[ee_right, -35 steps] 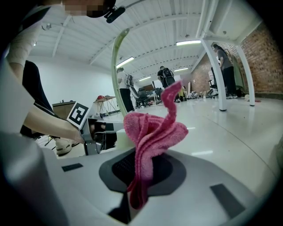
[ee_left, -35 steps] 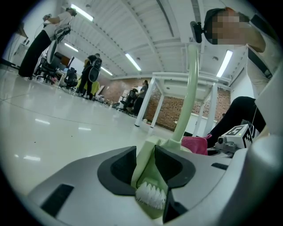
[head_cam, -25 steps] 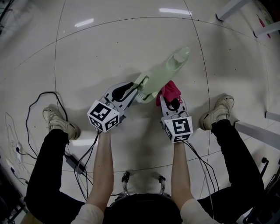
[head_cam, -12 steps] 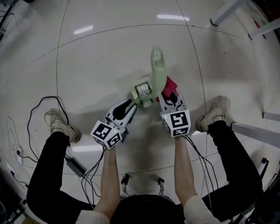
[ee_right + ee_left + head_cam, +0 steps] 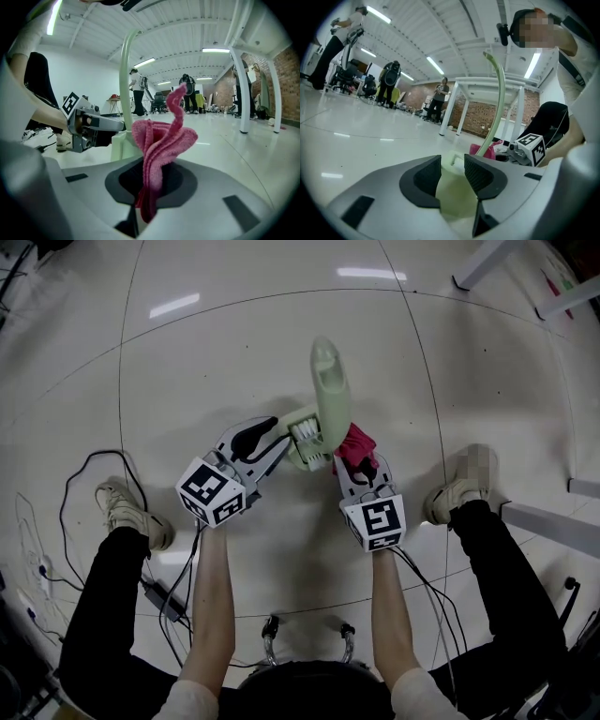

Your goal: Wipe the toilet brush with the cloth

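Observation:
The pale green toilet brush (image 5: 328, 390) is held above the floor, its handle pointing away from me and its white-bristled head (image 5: 305, 432) toward me. My left gripper (image 5: 279, 439) grips the head end. In the left gripper view its jaws have just been opening, and the green body (image 5: 452, 187) fills the gap between both pads. My right gripper (image 5: 361, 463) is shut on a folded pink cloth (image 5: 359, 442), which lies against the right side of the handle near the head. In the right gripper view the cloth (image 5: 161, 140) stands up from the jaws beside the handle (image 5: 124, 70).
I sit over a glossy tiled floor with a shoe on each side (image 5: 127, 507) (image 5: 459, 491). Black cables (image 5: 84, 474) trail at the left. White table legs (image 5: 487, 263) stand at the far right. A chrome frame (image 5: 305, 634) sits between my knees. People stand far off.
The brush has swung from leaning right to pointing straight away. The left gripper drew back toward me, then came forward and up again at the head. The right gripper and cloth stayed beside the handle.

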Available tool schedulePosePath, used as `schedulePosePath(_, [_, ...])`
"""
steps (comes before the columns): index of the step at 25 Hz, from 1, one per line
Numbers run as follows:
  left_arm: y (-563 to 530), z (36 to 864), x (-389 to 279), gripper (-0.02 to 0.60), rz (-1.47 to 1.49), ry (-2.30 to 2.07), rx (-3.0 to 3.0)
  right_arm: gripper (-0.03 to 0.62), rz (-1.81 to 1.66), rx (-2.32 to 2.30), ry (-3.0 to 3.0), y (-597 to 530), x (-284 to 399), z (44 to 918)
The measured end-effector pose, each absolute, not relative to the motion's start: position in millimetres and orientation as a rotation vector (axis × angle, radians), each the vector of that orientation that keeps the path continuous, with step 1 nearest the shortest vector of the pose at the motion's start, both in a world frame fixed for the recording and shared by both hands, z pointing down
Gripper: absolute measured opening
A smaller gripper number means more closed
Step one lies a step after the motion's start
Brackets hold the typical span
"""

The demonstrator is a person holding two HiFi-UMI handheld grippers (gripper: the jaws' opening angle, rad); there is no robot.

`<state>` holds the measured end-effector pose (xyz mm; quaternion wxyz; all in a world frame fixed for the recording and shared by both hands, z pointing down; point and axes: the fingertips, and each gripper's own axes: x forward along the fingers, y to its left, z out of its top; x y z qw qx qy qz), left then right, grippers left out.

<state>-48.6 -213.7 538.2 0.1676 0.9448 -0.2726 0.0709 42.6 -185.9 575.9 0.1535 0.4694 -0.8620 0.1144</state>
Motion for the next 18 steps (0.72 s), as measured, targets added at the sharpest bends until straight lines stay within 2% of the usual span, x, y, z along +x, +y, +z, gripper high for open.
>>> schedulePosePath(14, [-154,537,-42,0.132,-0.014,-0.815,2.537,0.031,0.071,1.120,-2.509,-236,7,565])
schedulePosePath(18, [-162,523,-47,0.132,0.007,-0.905,2.567,0.032,0.068,1.251,-2.507,-239,20,548])
